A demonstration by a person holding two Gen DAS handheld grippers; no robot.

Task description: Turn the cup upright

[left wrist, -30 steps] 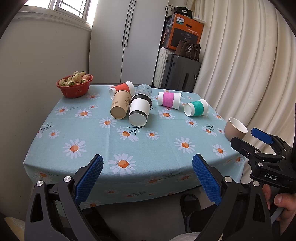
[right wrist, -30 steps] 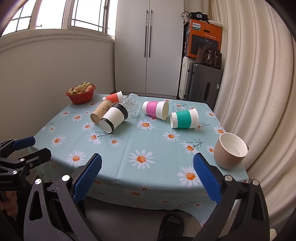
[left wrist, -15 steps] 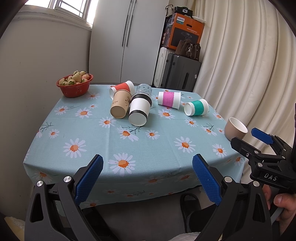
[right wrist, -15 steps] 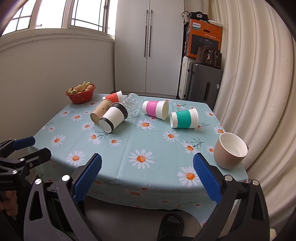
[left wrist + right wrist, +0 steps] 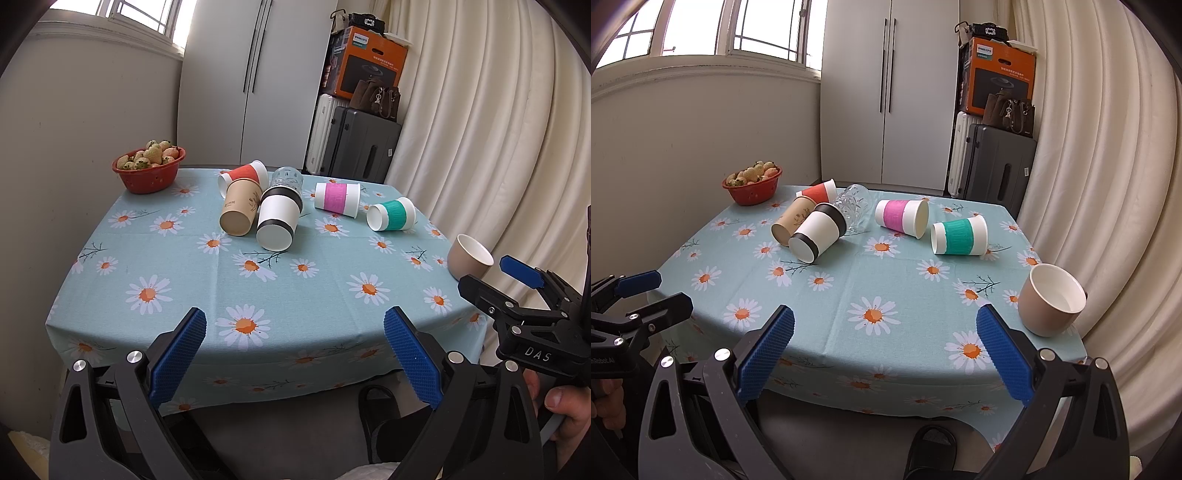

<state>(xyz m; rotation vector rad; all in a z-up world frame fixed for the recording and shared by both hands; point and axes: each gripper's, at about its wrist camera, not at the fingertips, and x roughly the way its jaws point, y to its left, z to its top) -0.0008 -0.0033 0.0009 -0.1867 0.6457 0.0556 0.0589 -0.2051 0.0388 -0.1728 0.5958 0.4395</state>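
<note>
Six cups lie on their sides on my worktop (image 5: 849, 288): a red paper cup (image 5: 817, 191), a kraft paper cup (image 5: 792, 220), a black-banded white cup (image 5: 818, 232), a clear glass (image 5: 854, 207), a pink-sleeved cup (image 5: 902, 218) and a green-sleeved cup (image 5: 959, 235). A beige ceramic cup (image 5: 1051, 304) stands upright near the right edge. My left gripper (image 5: 295, 356) and right gripper (image 5: 885, 354) both hang wide apart before the near edge, holding nothing. A red bowl of strawberries (image 5: 149, 170) sits at the far left corner.

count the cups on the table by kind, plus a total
paper cups lying on their sides: 5 (red, kraft brown, white with black bands, pink sleeve, green sleeve)
glass cup on its side: 1
beige ceramic cup, upright: 1
total: 7
</note>
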